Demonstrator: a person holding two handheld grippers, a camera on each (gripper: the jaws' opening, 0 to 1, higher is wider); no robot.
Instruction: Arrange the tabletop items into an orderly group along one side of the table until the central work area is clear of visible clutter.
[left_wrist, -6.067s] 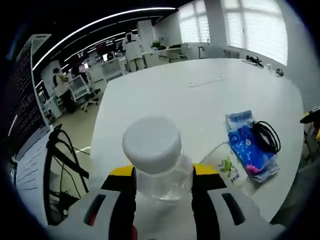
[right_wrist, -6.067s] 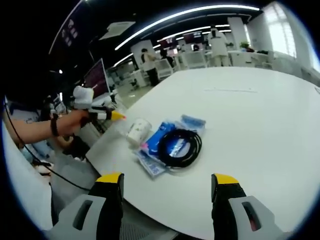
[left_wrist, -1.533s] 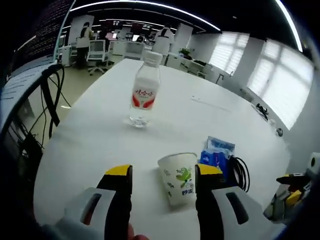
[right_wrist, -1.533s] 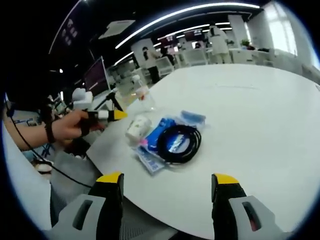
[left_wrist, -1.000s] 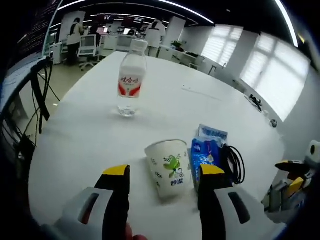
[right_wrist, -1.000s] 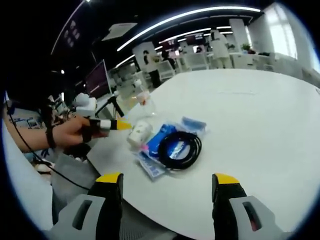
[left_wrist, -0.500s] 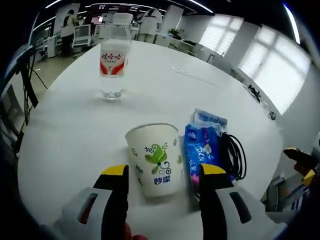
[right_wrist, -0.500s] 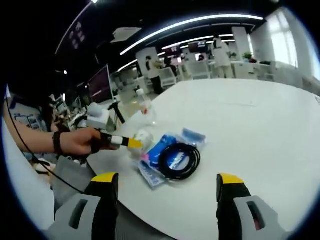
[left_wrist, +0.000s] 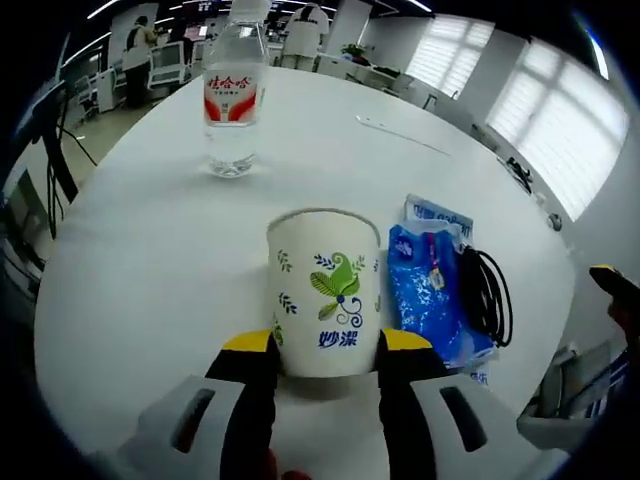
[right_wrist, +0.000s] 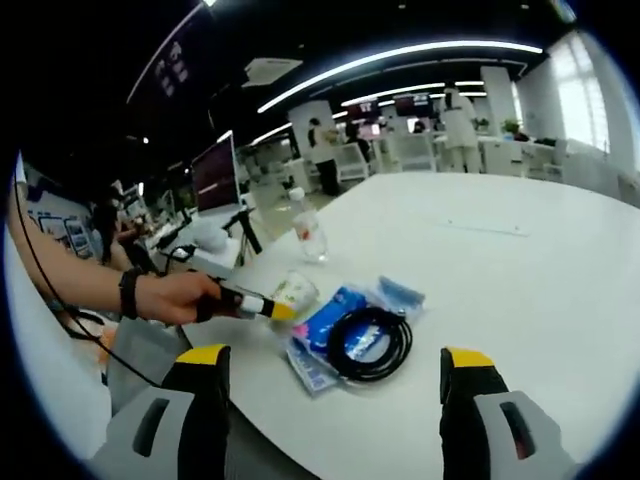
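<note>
The left gripper (left_wrist: 315, 355) had its jaws around the bottom of the paper cup (left_wrist: 324, 291), probably touching both sides. The cup stood on the white table (left_wrist: 150, 250), just beside the blue packets (left_wrist: 428, 295) and black cable (left_wrist: 488, 295). The water bottle (left_wrist: 235, 95) stood farther off. The right gripper (right_wrist: 333, 375) was wide open, holding nothing.
</note>
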